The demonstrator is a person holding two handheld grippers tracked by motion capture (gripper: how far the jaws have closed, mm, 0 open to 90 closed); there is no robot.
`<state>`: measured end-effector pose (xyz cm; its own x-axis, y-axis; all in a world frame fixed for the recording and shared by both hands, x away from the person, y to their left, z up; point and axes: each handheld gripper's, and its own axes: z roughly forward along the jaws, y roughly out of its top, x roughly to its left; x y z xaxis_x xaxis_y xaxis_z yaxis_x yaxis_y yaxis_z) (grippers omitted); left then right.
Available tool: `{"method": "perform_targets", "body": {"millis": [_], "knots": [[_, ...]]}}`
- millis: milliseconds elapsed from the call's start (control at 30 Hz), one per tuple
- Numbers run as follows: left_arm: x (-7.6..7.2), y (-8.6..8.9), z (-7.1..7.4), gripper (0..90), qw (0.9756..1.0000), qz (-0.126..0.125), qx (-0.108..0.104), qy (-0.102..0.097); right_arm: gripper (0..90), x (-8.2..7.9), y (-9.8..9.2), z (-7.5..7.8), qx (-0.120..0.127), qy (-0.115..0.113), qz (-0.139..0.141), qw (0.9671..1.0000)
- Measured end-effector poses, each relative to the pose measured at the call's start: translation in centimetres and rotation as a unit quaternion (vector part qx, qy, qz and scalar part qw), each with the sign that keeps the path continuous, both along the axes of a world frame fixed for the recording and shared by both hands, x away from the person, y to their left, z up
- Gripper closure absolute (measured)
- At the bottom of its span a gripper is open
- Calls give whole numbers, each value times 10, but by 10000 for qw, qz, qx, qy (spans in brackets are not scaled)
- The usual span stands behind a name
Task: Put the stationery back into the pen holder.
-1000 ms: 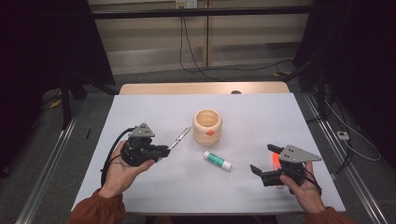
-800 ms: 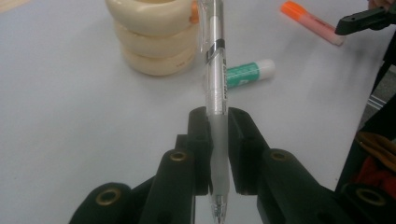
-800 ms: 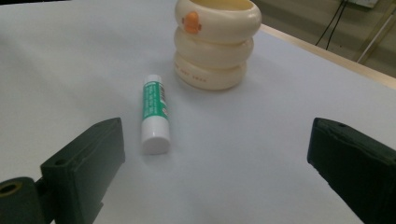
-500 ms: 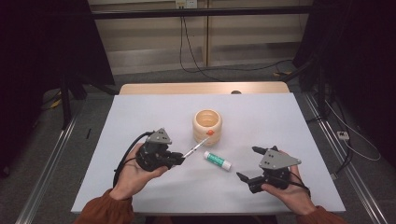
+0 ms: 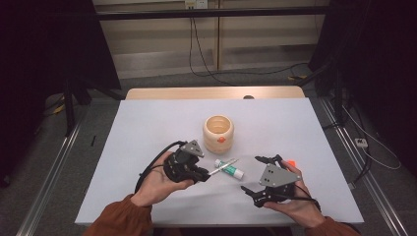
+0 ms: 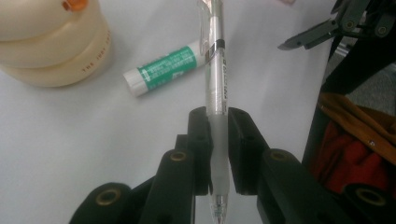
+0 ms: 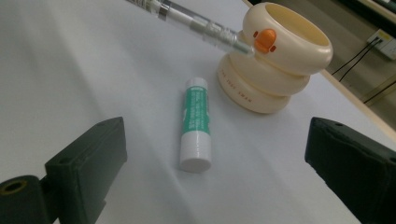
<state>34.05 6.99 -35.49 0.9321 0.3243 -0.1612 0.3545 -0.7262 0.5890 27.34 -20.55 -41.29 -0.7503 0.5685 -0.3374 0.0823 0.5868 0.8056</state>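
Note:
A clear pen (image 6: 215,60) is pinched lengthwise between the jaws of my left gripper (image 6: 218,116), which is shut on it. In the high view the left gripper (image 5: 202,173) is left of centre, and the pen (image 5: 221,167) reaches right, over a green and white glue stick (image 5: 231,169) that lies on the table. Behind them stands a cream ring-shaped cup (image 5: 218,132) with an orange knob. My right gripper (image 5: 252,173) is open, its jaws wide apart and empty. In its own view the right gripper (image 7: 218,135) faces the glue stick (image 7: 196,121), the pen (image 7: 196,21) and the cup (image 7: 275,60).
The white table (image 5: 147,132) has a wooden strip along its far edge. Dark floor, rails and cables surround it. In the left gripper view the glue stick (image 6: 163,67) lies beside the cup (image 6: 51,42), with the right gripper's jaw tips (image 6: 327,32) farther off.
Both hands have come in toward the table's middle. The left gripper carried the pen rightward until it hangs over the glue stick. The right gripper moved left, still open.

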Motion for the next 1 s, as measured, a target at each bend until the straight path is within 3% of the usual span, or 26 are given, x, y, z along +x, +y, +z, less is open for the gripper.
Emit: {"method": "perform_targets", "body": {"millis": [167,367,500,700,800,833,933,967,1000], "knots": [[3,-10,-5,803,9996,-125,168,162,130,-5,10,2,-486,-409,108,9979],[8,-24,-11,803,9987,-240,297,340,206,-11,26,-4,-1228,-898,245,9881],[9,-32,-11,803,9977,-335,427,418,235,-13,32,-7,-1407,-1101,304,9834],[11,-40,-11,803,9959,-496,612,434,268,-14,35,-8,-1519,-1104,372,9815],[10,-44,-11,803,9959,-481,652,401,315,-13,38,-9,-1813,-1278,502,9738],[10,-44,-11,803,9954,-539,689,398,329,-12,38,-9,-1988,-1373,616,9684],[11,-47,-12,803,9954,-534,687,407,406,-17,45,-13,-2194,-1516,616,9618],[11,-48,-12,803,9955,-515,657,442,432,-17,47,-14,-2331,-1668,735,9552],[11,-48,-12,803,9955,-538,650,434,450,-18,50,-14,-2406,-1738,790,9517]]}}
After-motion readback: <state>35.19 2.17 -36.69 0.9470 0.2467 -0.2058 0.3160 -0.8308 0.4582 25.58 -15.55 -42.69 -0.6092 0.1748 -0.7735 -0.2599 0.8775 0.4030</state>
